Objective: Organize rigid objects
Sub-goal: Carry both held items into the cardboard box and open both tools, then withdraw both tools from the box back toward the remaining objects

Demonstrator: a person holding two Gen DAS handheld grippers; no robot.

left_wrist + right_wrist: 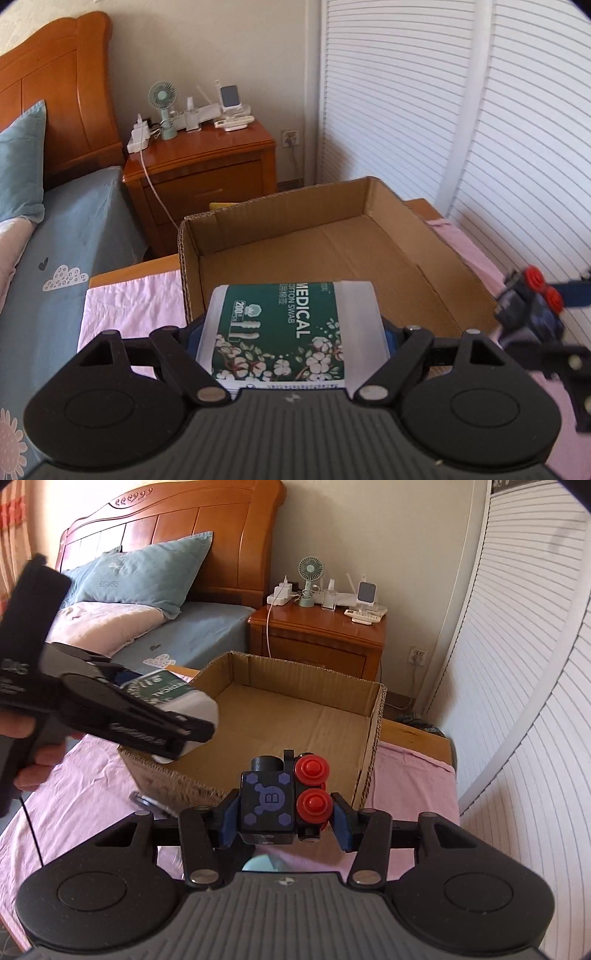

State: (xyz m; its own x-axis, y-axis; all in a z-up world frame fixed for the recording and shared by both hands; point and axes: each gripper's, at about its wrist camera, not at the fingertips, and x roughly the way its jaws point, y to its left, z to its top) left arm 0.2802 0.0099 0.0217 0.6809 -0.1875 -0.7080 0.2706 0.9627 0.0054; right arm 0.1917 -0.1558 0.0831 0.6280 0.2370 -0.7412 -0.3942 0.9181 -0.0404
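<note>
The left tongs [291, 332] are gripping a cotton swab box [284, 332] with a green flowered label, low in the centre of the left wrist view, above the near wall of the open cardboard box [369, 254] that fills the middle of the frame. The right tongs [282, 816] are clamping a black toy block with red knobs [284, 797], low centre in the right wrist view, just over the box's near edge. The cardboard box is sitting on a pink cloth [92, 760] over the desk.

Corrugated cardboard box [373, 254] matt; nightstand [207, 162] glossy wood; pink cloth [92, 771] smooth.
</note>
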